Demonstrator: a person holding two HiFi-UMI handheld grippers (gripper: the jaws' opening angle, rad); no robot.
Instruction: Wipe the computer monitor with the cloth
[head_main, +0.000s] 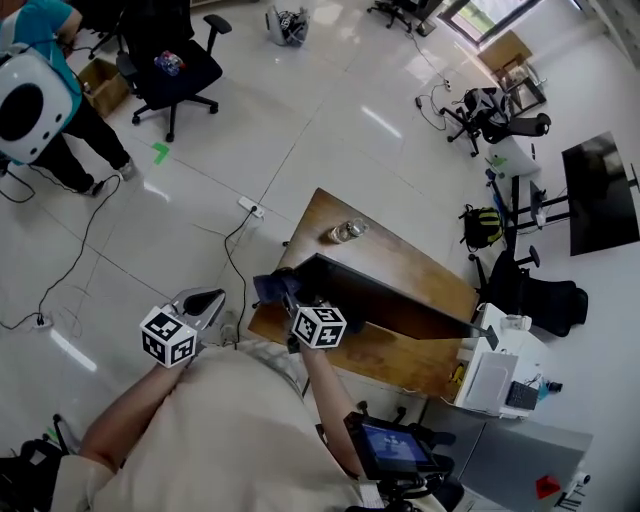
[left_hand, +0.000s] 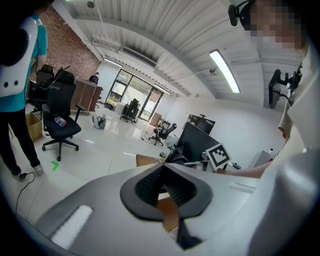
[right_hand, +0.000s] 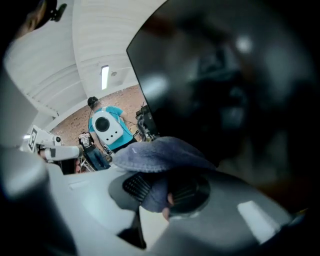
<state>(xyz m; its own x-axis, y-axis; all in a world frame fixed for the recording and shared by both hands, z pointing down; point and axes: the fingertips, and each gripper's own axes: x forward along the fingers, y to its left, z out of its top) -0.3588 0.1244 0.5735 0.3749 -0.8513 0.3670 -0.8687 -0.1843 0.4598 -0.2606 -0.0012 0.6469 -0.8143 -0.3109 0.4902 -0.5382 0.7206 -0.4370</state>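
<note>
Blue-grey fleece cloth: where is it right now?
Right gripper view: the blue-grey fleece cloth is clamped in the right gripper, against the black computer monitor; head view shows it at the monitor's left end.

I get the monitor (right_hand: 230, 85) as a dark blur at 1 o'clock | cloth (right_hand: 160, 152) hides my right gripper's (right_hand: 157, 190) jaw tips | head view: screen face turned away.

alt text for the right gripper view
The right hand-held gripper is shut on a blue cloth, held up to a dark monitor that fills the upper right. Behind, at left, a person in a teal top stands.
</note>
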